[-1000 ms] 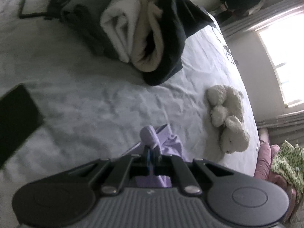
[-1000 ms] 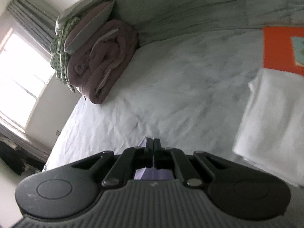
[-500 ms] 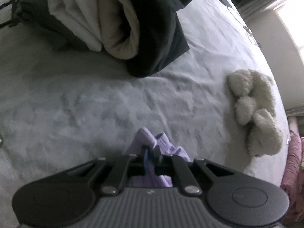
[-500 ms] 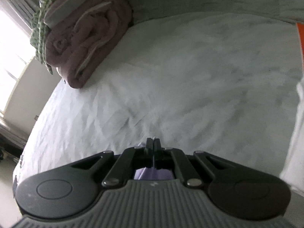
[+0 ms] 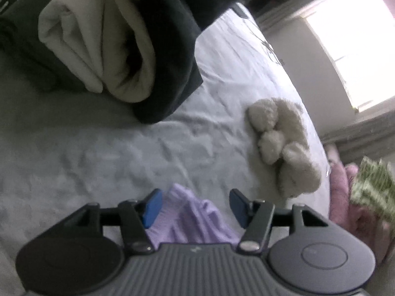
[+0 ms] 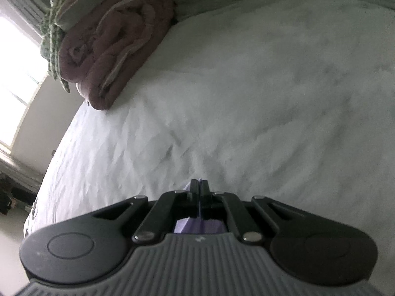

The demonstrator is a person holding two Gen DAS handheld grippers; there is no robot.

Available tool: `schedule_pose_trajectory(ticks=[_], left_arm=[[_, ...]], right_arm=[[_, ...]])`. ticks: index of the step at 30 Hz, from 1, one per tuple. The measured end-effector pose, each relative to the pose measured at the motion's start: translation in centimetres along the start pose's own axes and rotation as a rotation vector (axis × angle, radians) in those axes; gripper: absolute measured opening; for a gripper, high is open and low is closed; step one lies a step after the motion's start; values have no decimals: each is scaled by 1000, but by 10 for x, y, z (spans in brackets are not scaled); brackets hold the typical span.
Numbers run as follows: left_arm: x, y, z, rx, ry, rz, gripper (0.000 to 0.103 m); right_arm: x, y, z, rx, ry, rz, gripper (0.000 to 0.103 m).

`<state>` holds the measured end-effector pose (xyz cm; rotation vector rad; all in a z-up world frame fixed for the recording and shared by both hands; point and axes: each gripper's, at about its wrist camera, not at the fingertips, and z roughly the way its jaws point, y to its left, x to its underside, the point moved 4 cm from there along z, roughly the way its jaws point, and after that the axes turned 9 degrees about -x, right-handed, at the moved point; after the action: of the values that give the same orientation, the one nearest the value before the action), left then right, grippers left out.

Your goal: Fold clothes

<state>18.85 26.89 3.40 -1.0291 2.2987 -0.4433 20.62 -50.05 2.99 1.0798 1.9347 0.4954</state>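
Observation:
A lilac garment lies bunched on the white bed sheet, right under my left gripper. The left gripper is open, its blue pads apart on either side of the cloth. In the right wrist view my right gripper is shut on a fold of the same lilac garment, which shows only as a small patch behind the closed fingers, low over the sheet.
A pile of dark, white and cream clothes lies at the far left of the bed. A cream plush toy lies near the right bed edge. A rolled mauve blanket with pillows stands at the bed head. A bright window is beyond.
My left gripper has opened and let go of the lilac garment, which now rests on the sheet. The right gripper stays shut on it and has moved closer to the sheet.

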Motion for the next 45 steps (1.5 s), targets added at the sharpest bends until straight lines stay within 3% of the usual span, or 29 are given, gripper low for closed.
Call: schedule_pose_trajectory(ticks=[3,7,9,11,13,19,29,31,36,37,39,41,42,43,45], left_arm=[[4,-6,15,11,-1,65,59],[13,-30,30,-44,-68,294,58],[18,-34,35,-75,-81,350,47],[22,-37,41,-137,-94,418,27],[26,-39,44,-193,-117,483,23],[22,-40,38,-216,-169,491,10],[12,-25,31,-179,-180,346,9],[11,-23,31,-164,-184,315,9],[19,-29,40,-158,-166,363,13],[19,-30,41,-161,-163,370,15],[19,-30,41,-163,-156,382,17],[16,-30,39,-165,-154,390,27],[15,-29,37,-169,-154,393,28],[14,-28,35,-171,-154,394,30],[13,-28,29,-177,-164,404,33]], right_arm=[[2,5,-4,1,0,-49,2],[2,8,-4,9,-3,-73,2],[1,9,-2,5,-3,-72,2],[1,9,0,1,-2,-71,2],[1,8,-1,-14,-2,-70,2],[0,11,-1,-32,-5,-82,2],[-6,2,-4,-57,-32,-19,2],[-1,7,-1,-49,-25,-78,2],[10,20,6,-29,-6,-230,4],[16,31,4,-58,6,-309,14],[34,57,-1,-117,53,-494,14],[60,86,-6,-189,117,-705,37],[77,101,-11,-233,141,-826,56],[94,113,-15,-271,168,-925,61],[129,133,-21,-350,239,-1108,61]])
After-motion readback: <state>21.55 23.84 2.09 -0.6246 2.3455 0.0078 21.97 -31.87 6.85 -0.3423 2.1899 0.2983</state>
